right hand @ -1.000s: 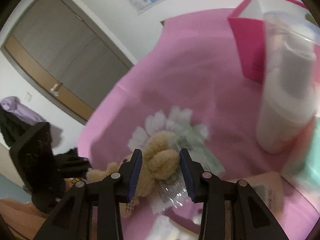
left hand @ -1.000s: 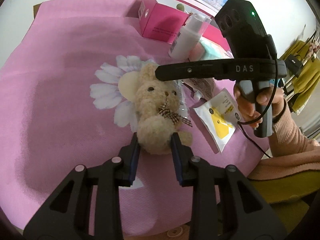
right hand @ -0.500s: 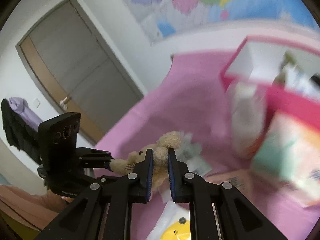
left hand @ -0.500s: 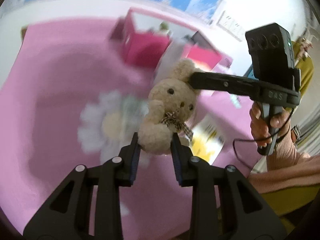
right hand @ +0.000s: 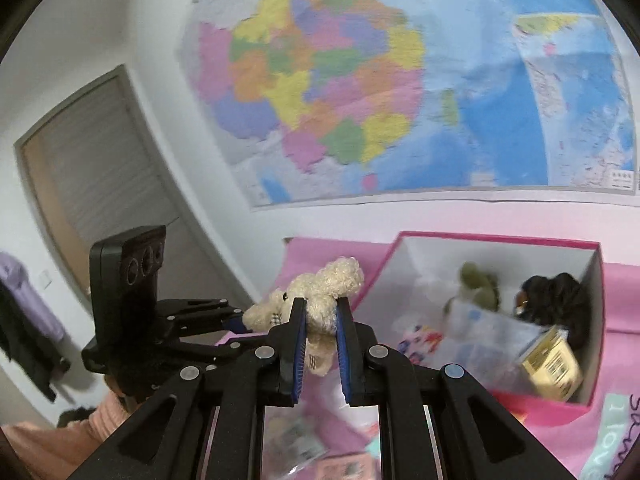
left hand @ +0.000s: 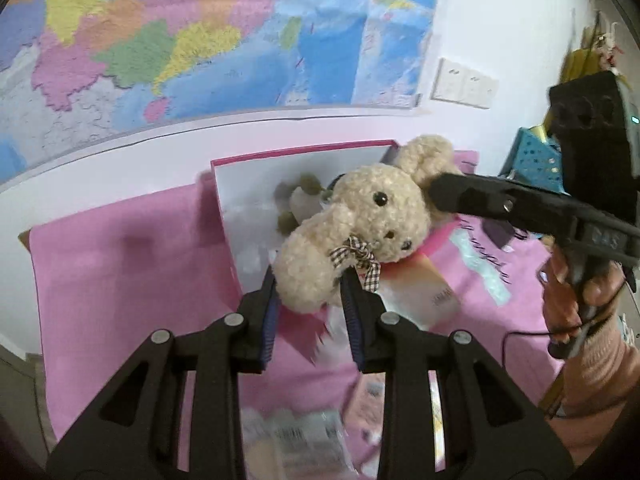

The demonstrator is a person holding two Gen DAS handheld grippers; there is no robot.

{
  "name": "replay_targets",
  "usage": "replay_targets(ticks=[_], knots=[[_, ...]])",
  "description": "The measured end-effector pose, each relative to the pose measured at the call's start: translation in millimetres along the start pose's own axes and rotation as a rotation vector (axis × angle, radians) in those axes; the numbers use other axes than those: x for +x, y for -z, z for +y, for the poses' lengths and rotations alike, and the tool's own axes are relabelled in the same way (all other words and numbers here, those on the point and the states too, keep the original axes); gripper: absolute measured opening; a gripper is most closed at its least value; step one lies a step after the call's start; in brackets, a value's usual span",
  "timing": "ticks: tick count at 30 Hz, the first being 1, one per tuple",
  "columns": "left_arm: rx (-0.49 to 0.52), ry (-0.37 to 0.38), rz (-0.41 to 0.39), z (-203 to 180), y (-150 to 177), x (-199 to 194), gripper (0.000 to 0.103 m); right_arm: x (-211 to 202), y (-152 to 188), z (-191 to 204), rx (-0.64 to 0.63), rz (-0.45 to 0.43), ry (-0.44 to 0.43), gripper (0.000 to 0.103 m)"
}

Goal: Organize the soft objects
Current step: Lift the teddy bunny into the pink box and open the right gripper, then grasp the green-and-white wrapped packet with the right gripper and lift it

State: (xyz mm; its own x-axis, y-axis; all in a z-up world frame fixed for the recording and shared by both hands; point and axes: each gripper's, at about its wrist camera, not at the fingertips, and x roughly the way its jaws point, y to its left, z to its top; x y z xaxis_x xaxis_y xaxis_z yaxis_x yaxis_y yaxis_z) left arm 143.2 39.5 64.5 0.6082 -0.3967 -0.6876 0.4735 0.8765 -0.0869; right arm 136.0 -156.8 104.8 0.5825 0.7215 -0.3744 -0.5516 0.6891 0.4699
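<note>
Beige plush: one teddy bear [left hand: 356, 232] clamped by two grippers, left [left hand: 308, 280] and right [right hand: 320, 312], mid-frame, before one pink box [right hand: 496, 240].

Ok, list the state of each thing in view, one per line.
Bear: off the cloth, held at both ends.
Left hand-held gripper: shut on the bear's body.
Right hand-held gripper: shut on the bear's ear.
Pink box: open, toys and packets inside.
</note>
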Motion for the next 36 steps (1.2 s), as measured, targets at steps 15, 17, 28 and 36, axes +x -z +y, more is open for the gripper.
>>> replay_targets(ticks=[15,17,28,36], knots=[[-0.076,-0.107,0.105,29,-13,68,0.027,43,22,-86,0.133,0.135,0.216,0.029],[-0.085,-0.111,0.085,31,-9,59,0.027,37,27,-88,0.137,0.137,0.232,0.029],[-0.048,-0.095,0.009,7,59,-6,0.051,-5,72,-29,0.018,0.219,0.02,0.035],[-0.096,-0.119,0.177,2,134,12,0.051,44,128,12,-0.026,0.438,-0.105,0.035]])
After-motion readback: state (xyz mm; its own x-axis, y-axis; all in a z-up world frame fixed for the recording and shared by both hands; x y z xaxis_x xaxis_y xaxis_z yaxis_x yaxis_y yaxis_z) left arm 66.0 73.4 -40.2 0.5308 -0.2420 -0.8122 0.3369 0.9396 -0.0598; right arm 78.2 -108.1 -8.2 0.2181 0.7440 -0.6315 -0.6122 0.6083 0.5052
